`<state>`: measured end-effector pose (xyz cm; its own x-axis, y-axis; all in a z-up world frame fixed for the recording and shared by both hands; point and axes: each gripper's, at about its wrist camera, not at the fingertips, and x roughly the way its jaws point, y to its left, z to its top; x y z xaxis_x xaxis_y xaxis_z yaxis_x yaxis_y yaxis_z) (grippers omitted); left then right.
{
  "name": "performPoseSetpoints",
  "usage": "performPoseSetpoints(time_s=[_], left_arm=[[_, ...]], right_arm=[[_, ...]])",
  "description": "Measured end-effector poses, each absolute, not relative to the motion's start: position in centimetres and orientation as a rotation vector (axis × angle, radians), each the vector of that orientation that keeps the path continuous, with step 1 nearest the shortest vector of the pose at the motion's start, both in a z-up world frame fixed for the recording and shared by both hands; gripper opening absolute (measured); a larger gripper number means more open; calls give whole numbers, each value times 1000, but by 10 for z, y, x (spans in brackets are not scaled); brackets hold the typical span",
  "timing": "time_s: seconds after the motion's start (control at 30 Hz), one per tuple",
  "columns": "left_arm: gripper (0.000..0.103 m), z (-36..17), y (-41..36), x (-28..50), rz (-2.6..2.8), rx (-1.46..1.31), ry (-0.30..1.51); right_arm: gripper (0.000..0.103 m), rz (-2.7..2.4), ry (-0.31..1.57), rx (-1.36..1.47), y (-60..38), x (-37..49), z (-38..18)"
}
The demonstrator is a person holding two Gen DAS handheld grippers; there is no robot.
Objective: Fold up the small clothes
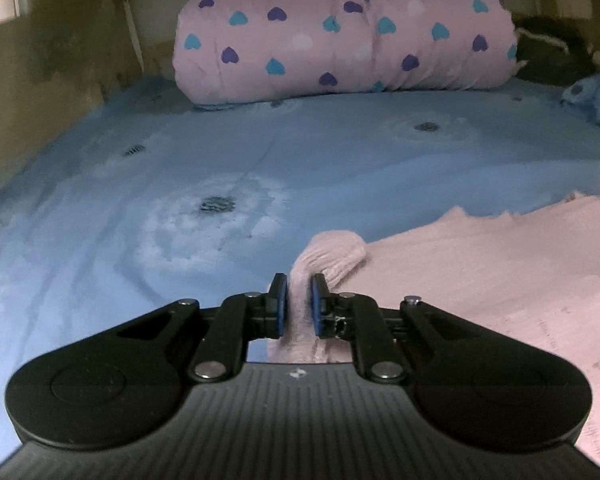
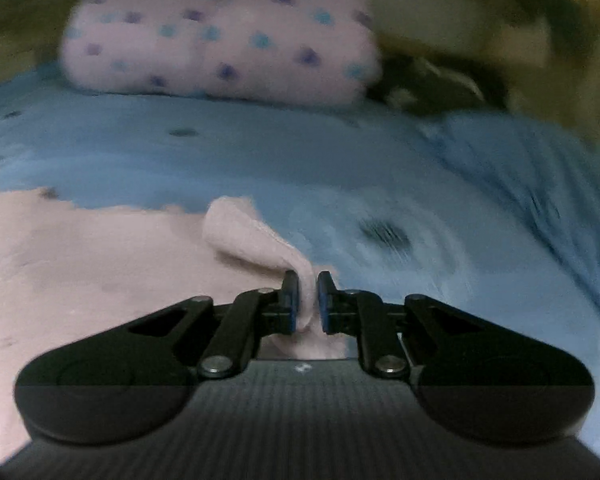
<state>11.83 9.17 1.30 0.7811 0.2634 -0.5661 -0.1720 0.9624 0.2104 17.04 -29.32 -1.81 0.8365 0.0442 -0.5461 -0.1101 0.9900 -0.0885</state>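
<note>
Both units clamped on the same pink garment [image 1: 480, 300], which lies flat on the bed, on a blue bedsheet [image 1: 260, 168] with pale flower prints and dark centres. Left hand-held gripper [image 1: 299, 304]: jaws nearly closed, blue pads pinching a bunched fold of the pink fabric; a ribbed cuff-like end curls up just past the fingertips. In the left wrist view the rest of the garment spreads flat to the right and near side, its far edge ragged against the sheet. Right hand-held gripper [image 2: 309, 302]: same posture, jaws nearly closed on a pinched ridge of the pink garment [image 2: 80, 272]; a folded flap rises from the fingertips toward the far left. In the right wrist view the garment body lies flat to the left and bare bedsheet [image 2: 260, 160] fills the right. So each unit grips one side edge of the garment, with the cloth between them. Far end of the bed: a rolled pink blanket with teal and purple hearts [image 1: 340, 36], resting on the sheet against the headboard side. Dark object [image 1: 552, 52] just right of the roll, can't tell what it is. Rumpled blue cloth [image 2: 520, 168] at far right. Right wrist view is motion-blurred, left is sharp.
</note>
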Motion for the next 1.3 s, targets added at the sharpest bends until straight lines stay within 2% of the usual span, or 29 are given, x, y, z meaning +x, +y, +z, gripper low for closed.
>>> performPoseSetpoints(time_s=[0.03, 0.1, 0.17, 0.3, 0.6, 0.77, 0.97, 1.3], left_arm=[[16, 13, 89, 118, 252, 178, 629], [16, 14, 89, 118, 264, 195, 624], [16, 17, 92, 117, 256, 166, 627], [16, 27, 98, 113, 279, 123, 605], [16, 47, 102, 99, 186, -19, 542], [16, 40, 87, 100, 44, -34, 552], [16, 11, 92, 119, 62, -10, 653], [18, 4, 133, 127, 224, -91, 706]], right_arm=[[21, 72, 581, -86, -299, 172, -21], [44, 40, 579, -39, -308, 170, -21], [50, 10, 580, 1, -316, 169, -17], [50, -19, 567, 42, -322, 163, -11], [50, 69, 419, -104, -297, 143, 11], [49, 210, 483, -67, -289, 146, 5], [49, 170, 578, -69, -289, 155, -17], [49, 148, 577, -19, -296, 153, -20]])
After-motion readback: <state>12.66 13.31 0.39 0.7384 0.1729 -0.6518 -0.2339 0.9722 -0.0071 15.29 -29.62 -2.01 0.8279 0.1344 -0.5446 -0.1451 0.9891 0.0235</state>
